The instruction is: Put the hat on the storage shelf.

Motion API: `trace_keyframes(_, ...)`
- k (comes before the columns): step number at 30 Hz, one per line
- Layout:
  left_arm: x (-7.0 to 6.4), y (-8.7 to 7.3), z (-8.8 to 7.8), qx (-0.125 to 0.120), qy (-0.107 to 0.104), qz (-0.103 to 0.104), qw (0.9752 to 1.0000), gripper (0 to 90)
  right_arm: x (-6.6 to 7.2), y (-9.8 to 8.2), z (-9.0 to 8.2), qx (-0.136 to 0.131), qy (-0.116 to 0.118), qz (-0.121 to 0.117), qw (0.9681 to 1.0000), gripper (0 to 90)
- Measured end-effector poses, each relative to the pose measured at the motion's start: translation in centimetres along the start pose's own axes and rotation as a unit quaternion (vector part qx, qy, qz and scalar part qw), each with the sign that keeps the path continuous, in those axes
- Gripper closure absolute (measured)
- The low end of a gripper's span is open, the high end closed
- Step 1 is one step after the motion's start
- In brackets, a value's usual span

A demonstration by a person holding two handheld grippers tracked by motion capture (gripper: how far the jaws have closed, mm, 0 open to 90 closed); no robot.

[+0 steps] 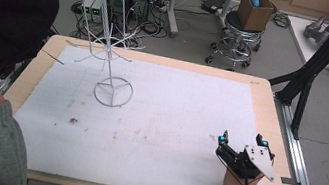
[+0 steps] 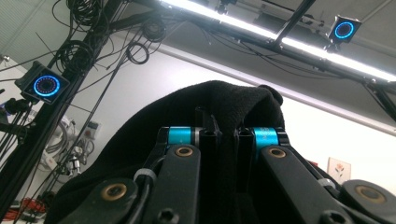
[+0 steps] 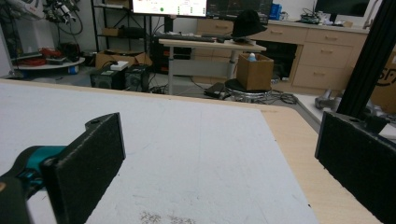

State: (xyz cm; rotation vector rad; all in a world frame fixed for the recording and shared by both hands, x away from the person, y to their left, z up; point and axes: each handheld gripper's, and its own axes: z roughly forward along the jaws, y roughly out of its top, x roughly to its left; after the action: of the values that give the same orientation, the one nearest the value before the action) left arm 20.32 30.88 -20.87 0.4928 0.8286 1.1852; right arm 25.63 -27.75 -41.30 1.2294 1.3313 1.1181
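Your left gripper (image 2: 229, 140) has its jaws clamped on the black hat (image 1: 7, 5), raised at the counter's (image 1: 262, 101) left edge. Next, carry it to the wire rack (image 1: 110, 38) and hang it. Your right gripper (image 1: 241, 142) rests with jaws wide, holding nothing.
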Motion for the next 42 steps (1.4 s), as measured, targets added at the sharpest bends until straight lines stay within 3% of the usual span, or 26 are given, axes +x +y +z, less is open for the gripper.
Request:
trace_keyframes(10,-0.5,0.0,0.9,0.001,-0.003,-0.003,1.0000,85.1,0.0,0.0,0.1,0.001,0.001,-0.001,1.0000,0.6)
trace_keyframes(24,-1.4,-2.2,2.0,0.021,-0.009,-0.006,0.9997,85.0,0.0,0.0,0.1,0.001,0.003,-0.001,1.0000,0.6)
trace_keyframes(42,-0.4,-4.6,0.7,0.041,-0.001,-0.004,0.9992,84.2,-0.1,0.0,0.1,-0.001,0.004,-0.003,1.0000,0.6)
